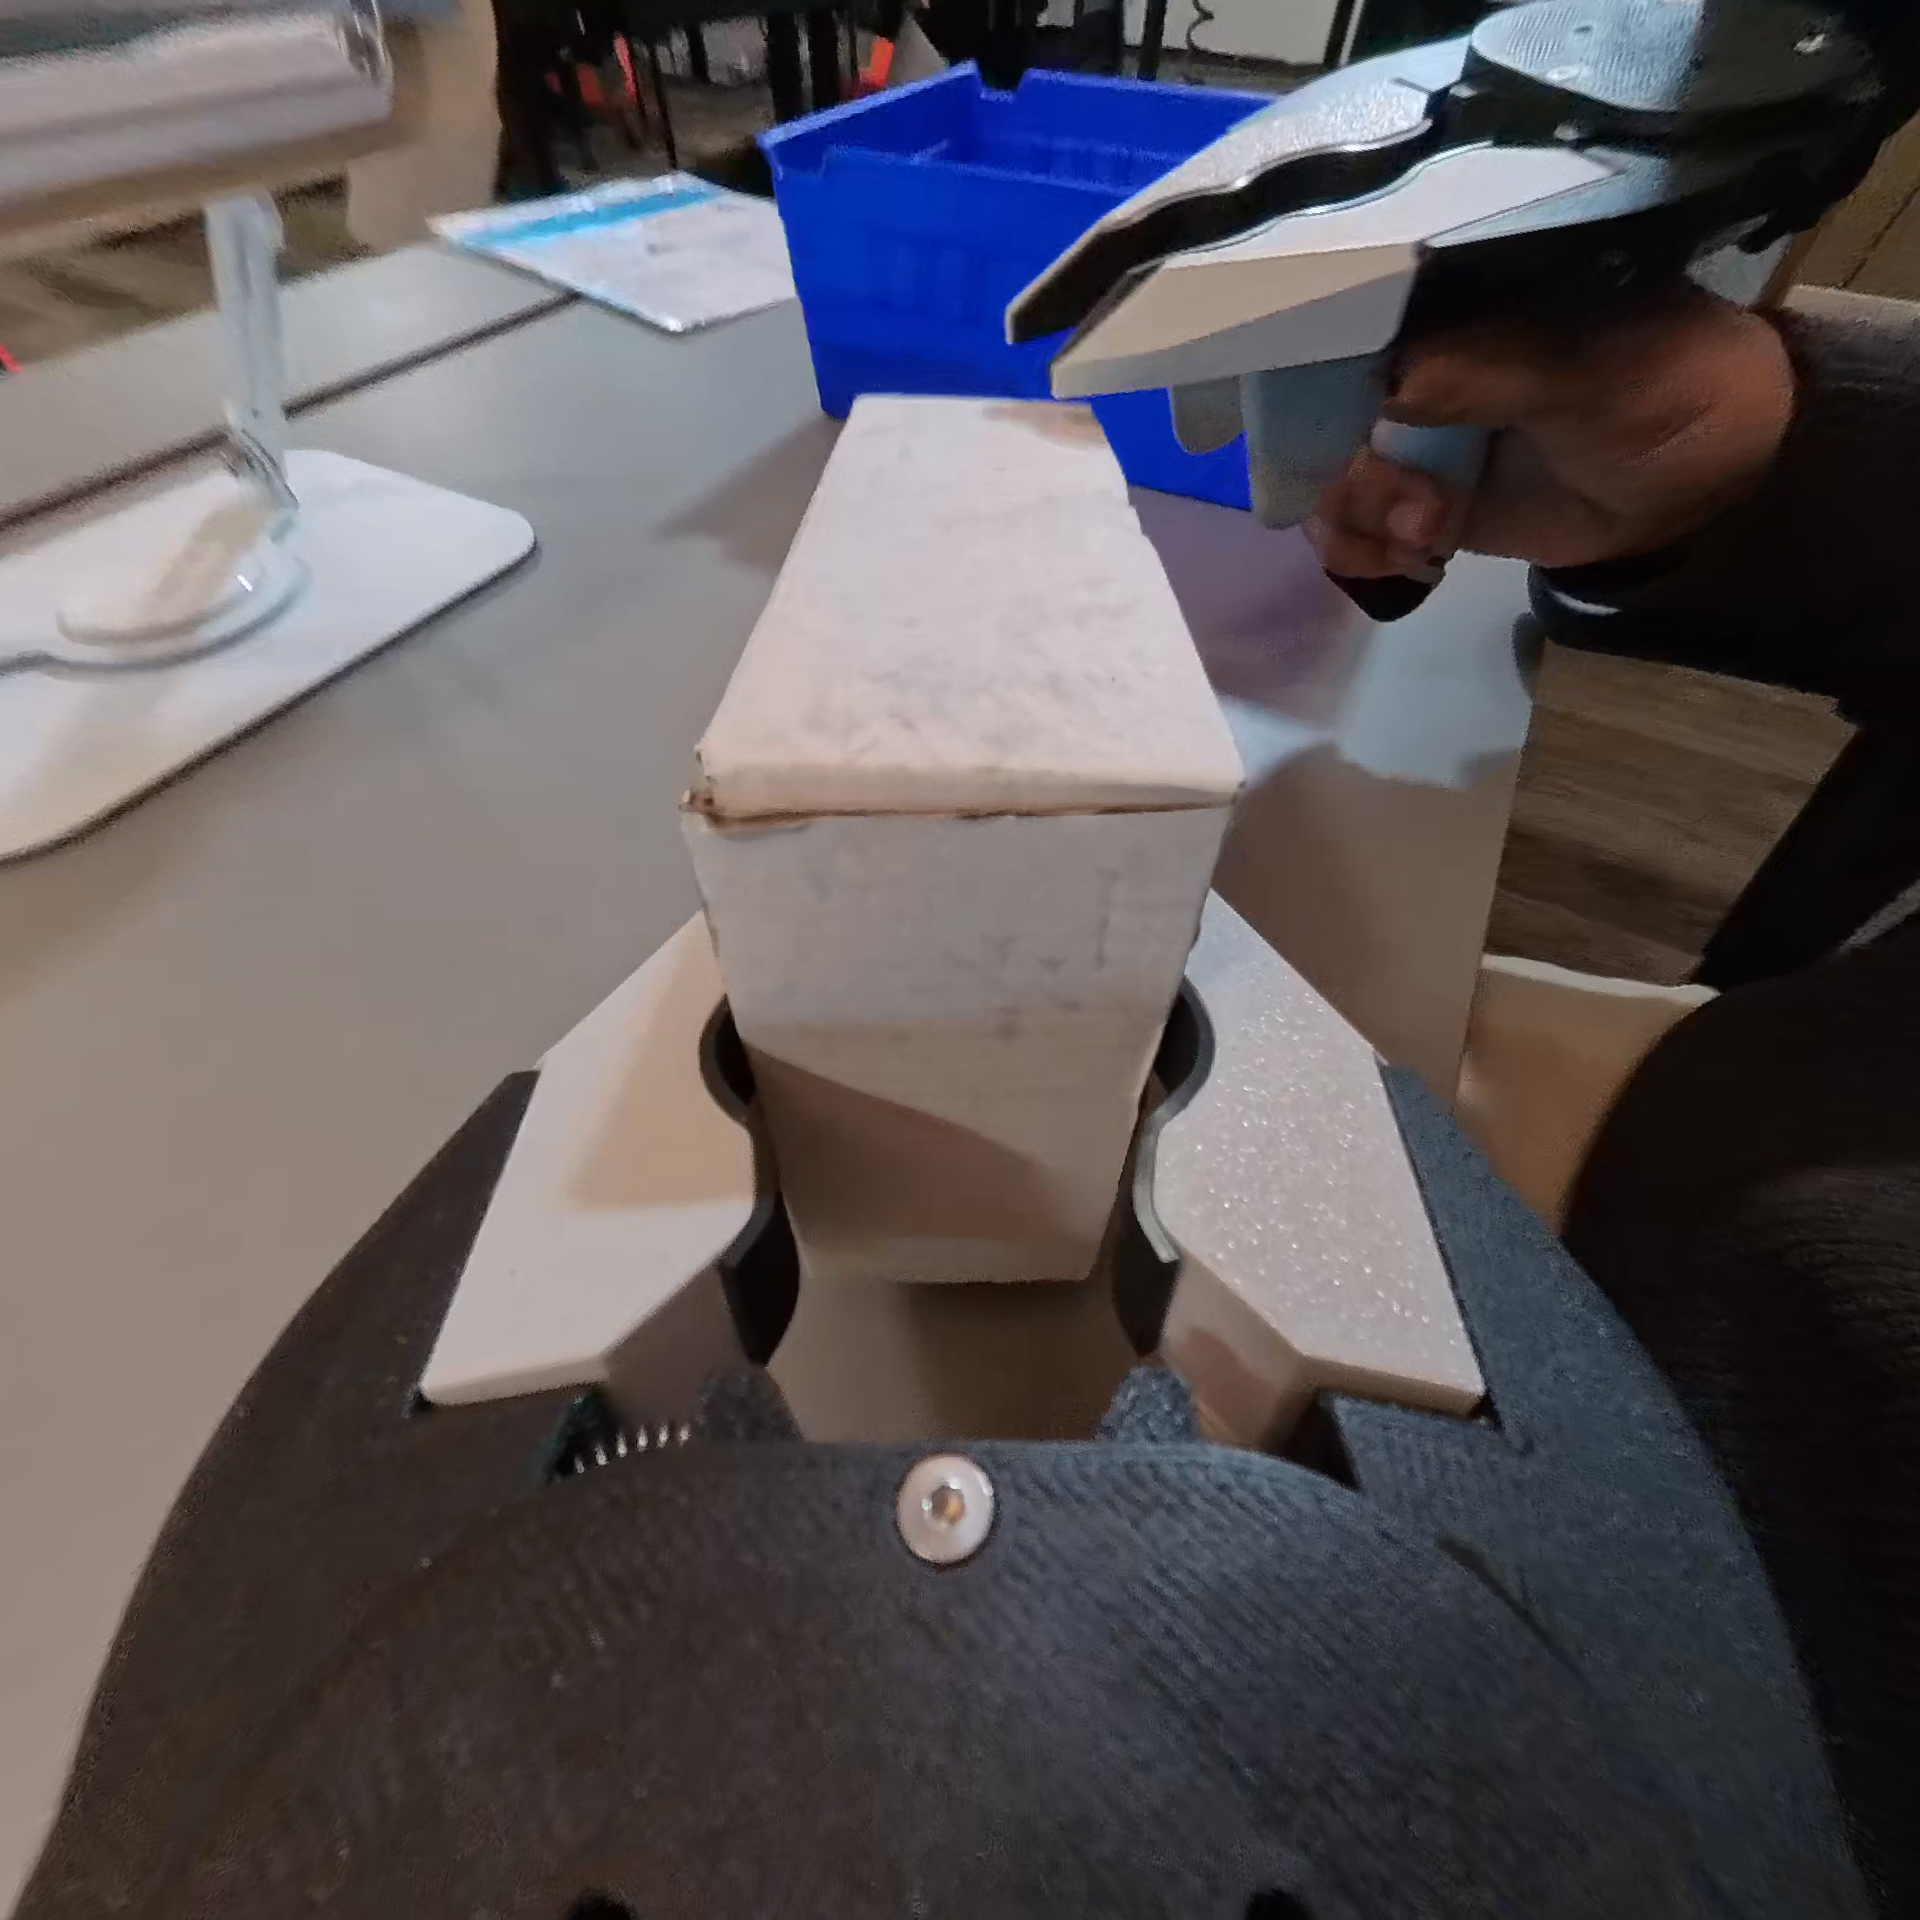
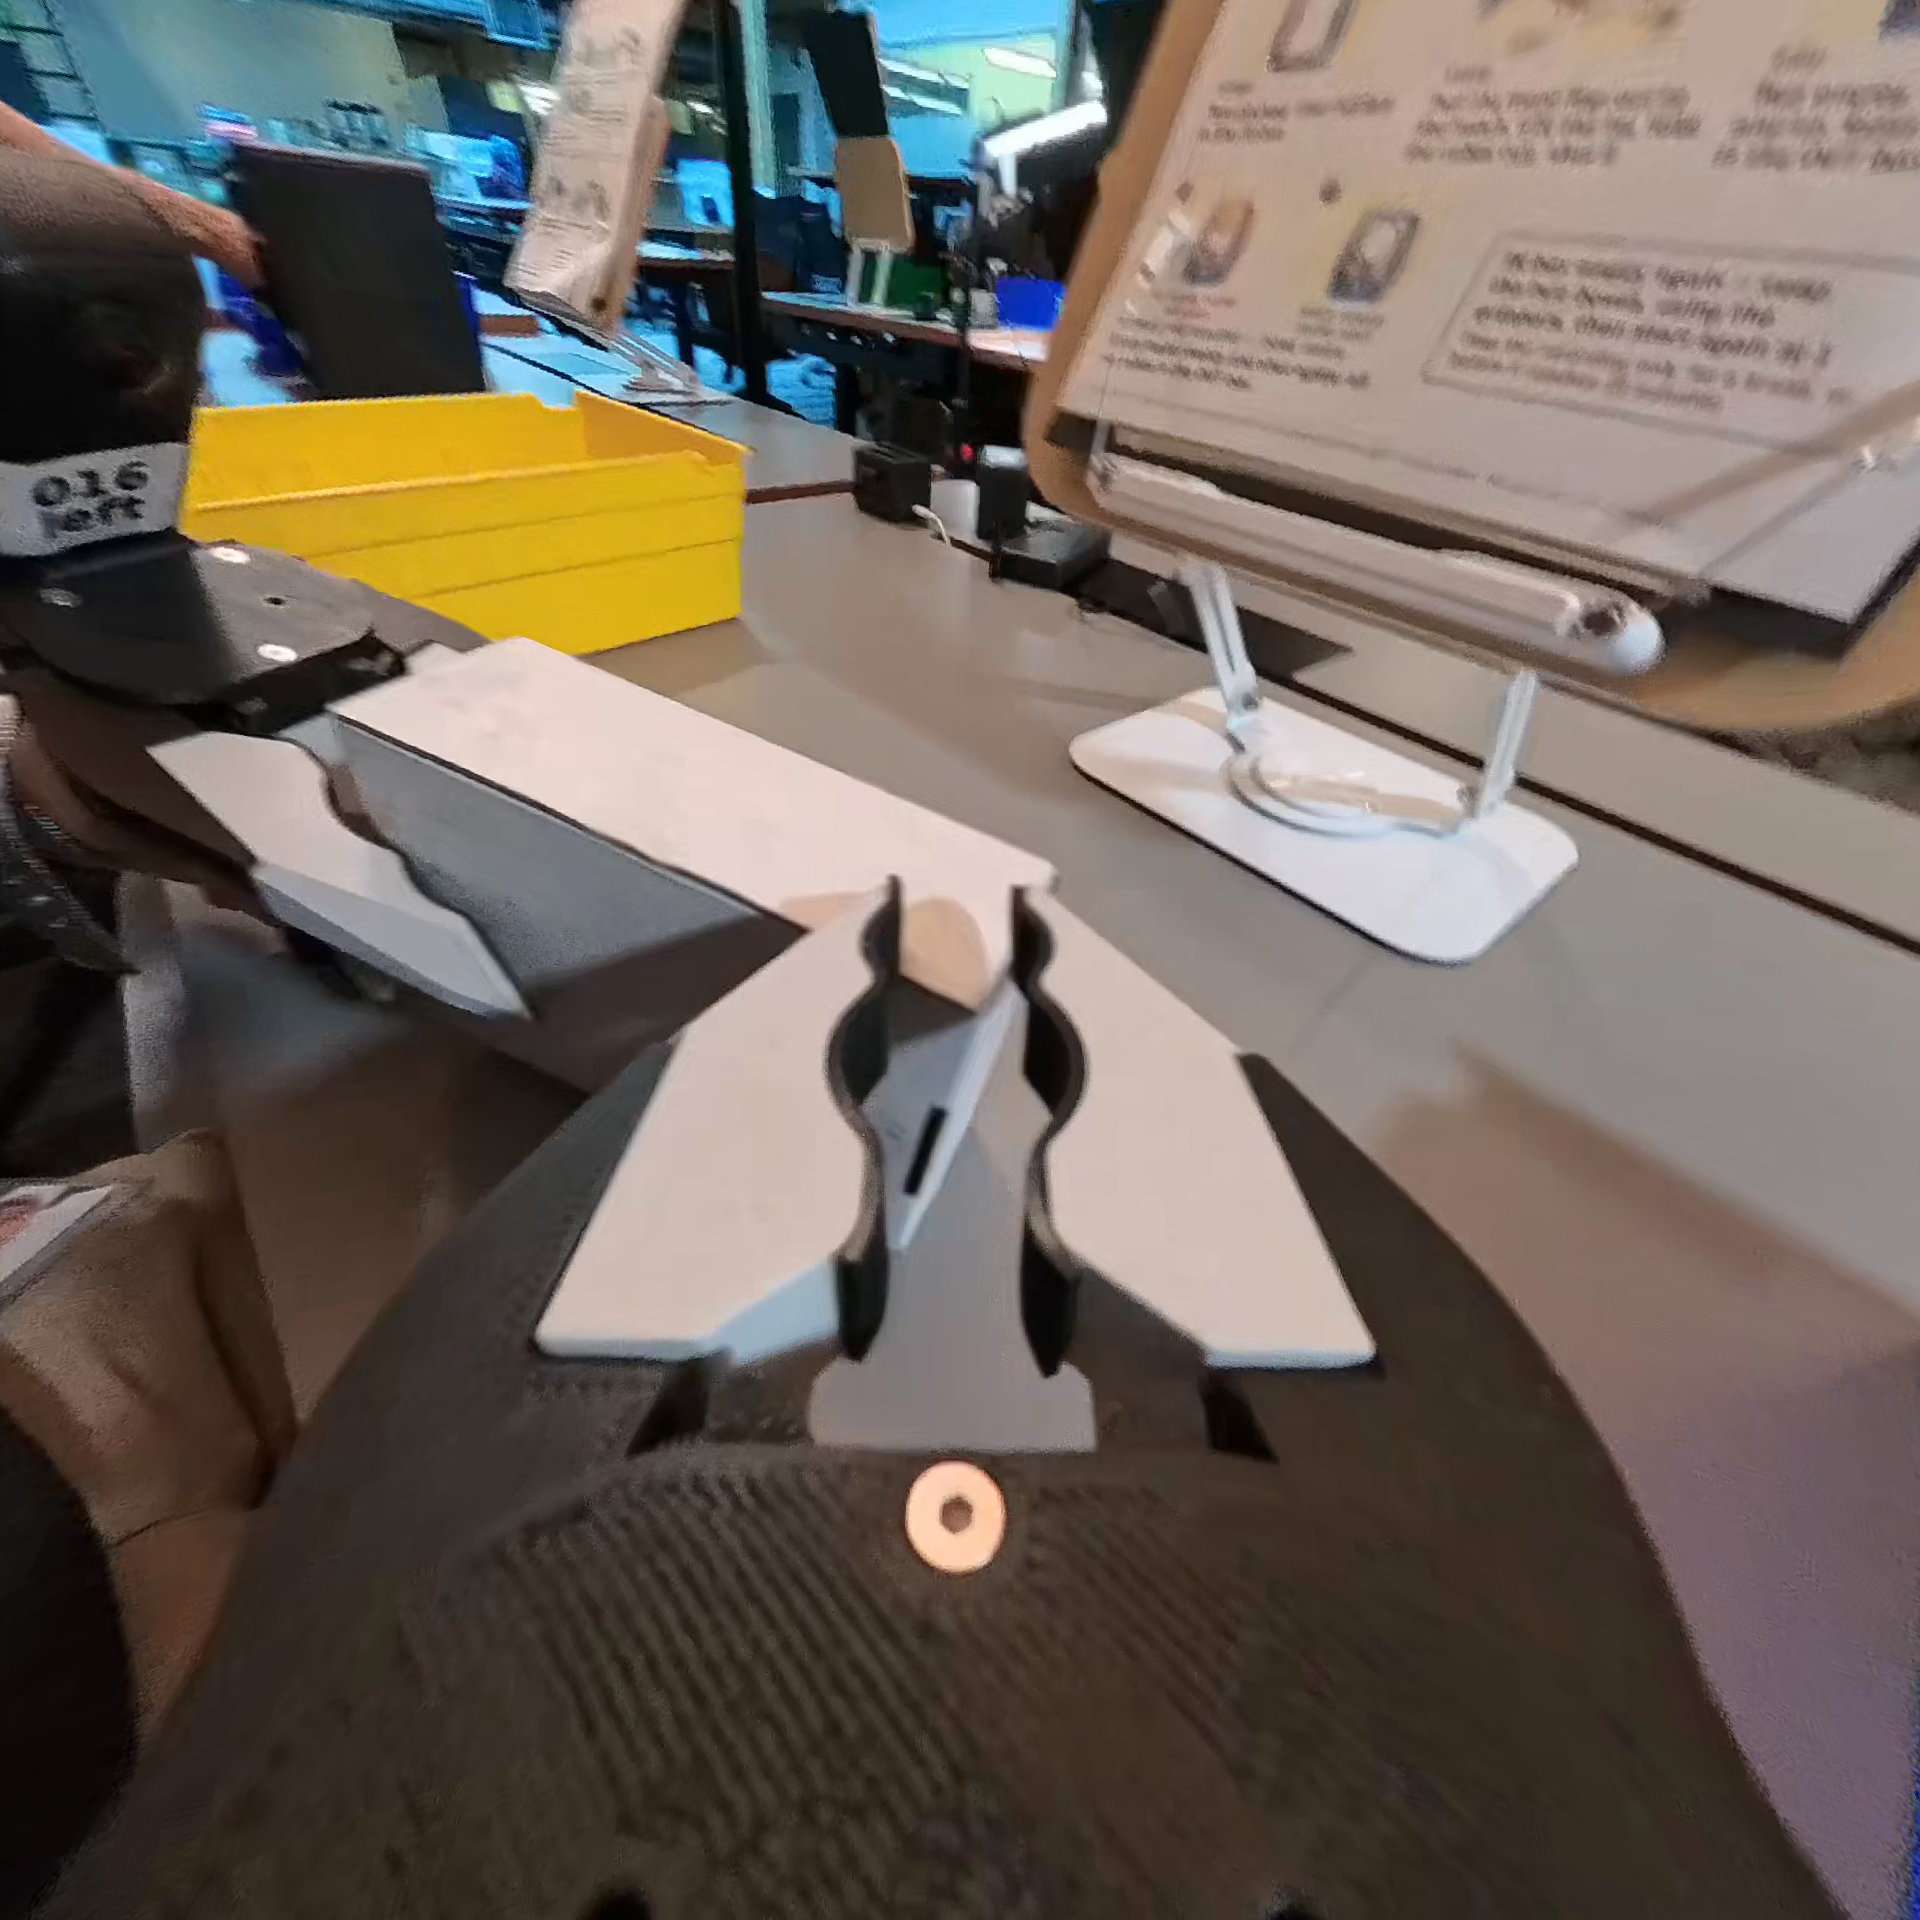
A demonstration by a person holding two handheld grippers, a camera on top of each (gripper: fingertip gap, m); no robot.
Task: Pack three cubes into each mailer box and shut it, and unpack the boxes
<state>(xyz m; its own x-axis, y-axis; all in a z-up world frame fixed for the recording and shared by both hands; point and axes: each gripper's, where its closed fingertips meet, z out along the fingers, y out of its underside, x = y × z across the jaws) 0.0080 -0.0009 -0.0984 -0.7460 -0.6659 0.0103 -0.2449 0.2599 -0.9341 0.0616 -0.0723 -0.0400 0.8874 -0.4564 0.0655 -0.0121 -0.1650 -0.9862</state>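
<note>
Meanwhile, a white mailer box [image 1: 961, 727] is held lengthwise in the left gripper [image 1: 951, 1174], its lid down.

Its jaws are clenched on the box's near end, so the long axis runs straight away from them, over the grey counter [image 1: 436, 831] toward a blue bin [image 1: 935, 239] near the far edge. The right gripper [image 2: 951, 1081], jaws nearly together and grasping nothing that can be made out, sits at the box's far end, making it the nearer tool for that end's flap. A yellow bin [image 2: 468, 520] and a document stand [image 2: 1340, 821] sit farther back. Whether cubes are inside cannot be told.
</note>
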